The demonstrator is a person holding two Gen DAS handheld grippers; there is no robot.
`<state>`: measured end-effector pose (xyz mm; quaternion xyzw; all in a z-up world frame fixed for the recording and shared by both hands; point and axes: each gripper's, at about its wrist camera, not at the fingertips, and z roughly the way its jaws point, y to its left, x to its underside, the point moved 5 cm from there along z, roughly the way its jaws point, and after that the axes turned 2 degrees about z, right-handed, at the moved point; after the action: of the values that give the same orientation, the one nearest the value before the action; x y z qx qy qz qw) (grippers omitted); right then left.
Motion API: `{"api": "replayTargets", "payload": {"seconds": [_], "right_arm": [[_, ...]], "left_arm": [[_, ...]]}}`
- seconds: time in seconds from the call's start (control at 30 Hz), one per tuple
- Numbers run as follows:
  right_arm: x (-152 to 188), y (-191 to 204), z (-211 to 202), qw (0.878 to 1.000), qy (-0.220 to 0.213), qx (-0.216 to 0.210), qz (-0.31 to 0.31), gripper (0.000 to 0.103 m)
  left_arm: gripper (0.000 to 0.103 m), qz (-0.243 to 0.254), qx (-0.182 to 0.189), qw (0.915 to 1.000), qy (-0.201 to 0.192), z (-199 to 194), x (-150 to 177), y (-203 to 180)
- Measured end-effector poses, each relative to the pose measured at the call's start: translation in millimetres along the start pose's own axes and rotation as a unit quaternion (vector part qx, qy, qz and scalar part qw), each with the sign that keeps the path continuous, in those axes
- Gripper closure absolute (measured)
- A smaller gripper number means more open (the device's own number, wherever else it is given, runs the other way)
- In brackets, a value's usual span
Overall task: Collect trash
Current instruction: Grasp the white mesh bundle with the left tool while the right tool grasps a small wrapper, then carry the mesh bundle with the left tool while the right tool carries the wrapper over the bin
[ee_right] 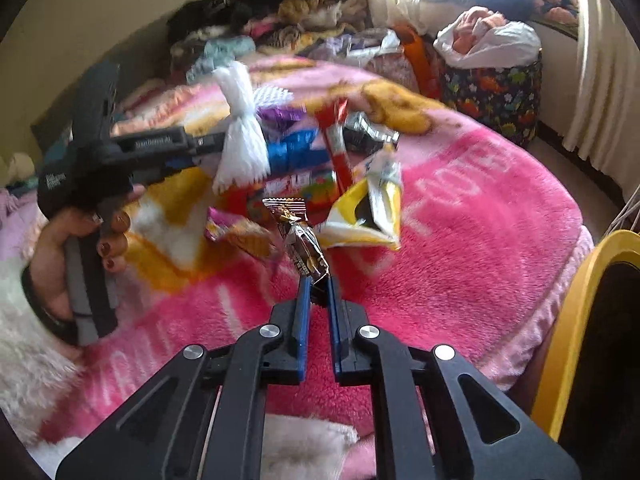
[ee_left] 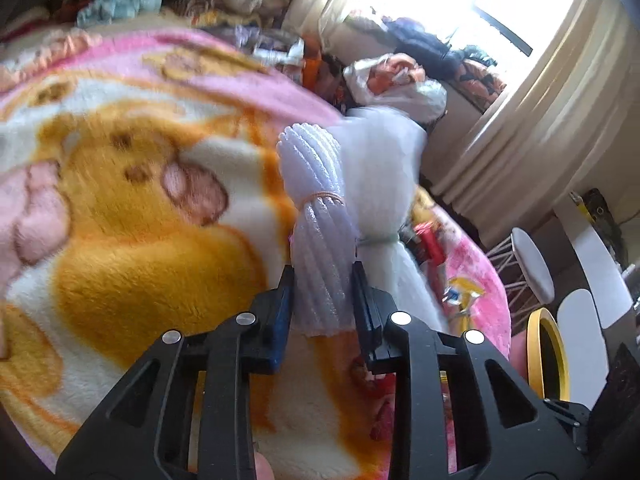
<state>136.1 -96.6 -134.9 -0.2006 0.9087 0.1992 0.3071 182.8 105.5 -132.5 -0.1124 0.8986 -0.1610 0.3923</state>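
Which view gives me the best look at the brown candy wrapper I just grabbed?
The right wrist view: the brown candy wrapper sits centre frame, its lower end pinched by the right gripper. The left wrist view does not show it; white foam netting blocks that side.

Small white lettering on side of left gripper (ee_right: 208, 142) body, seen far left in right wrist view: too blurred to read. Large pale letters woven into pink blanket (ee_right: 460, 216), right side: partial, unreadable. Snack wrapper prints illegible.
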Motion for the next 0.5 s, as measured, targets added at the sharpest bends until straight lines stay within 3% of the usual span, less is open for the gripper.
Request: {"api": "replayTargets", "payload": {"seconds": [0.2, 0.5], "right_arm": [[-5, -6, -35, 0.999, -0.046, -0.014, 0.024, 0.095], [-15, -25, -80, 0.994, -0.103, 0.003, 0.047, 0.095]], "left_arm": [[0.082, 0.052, 0.007, 0.9958, -0.075, -46, -21, -34], [0.082, 0.089, 0.041, 0.9909, -0.092, -64, -27, -84]]}}
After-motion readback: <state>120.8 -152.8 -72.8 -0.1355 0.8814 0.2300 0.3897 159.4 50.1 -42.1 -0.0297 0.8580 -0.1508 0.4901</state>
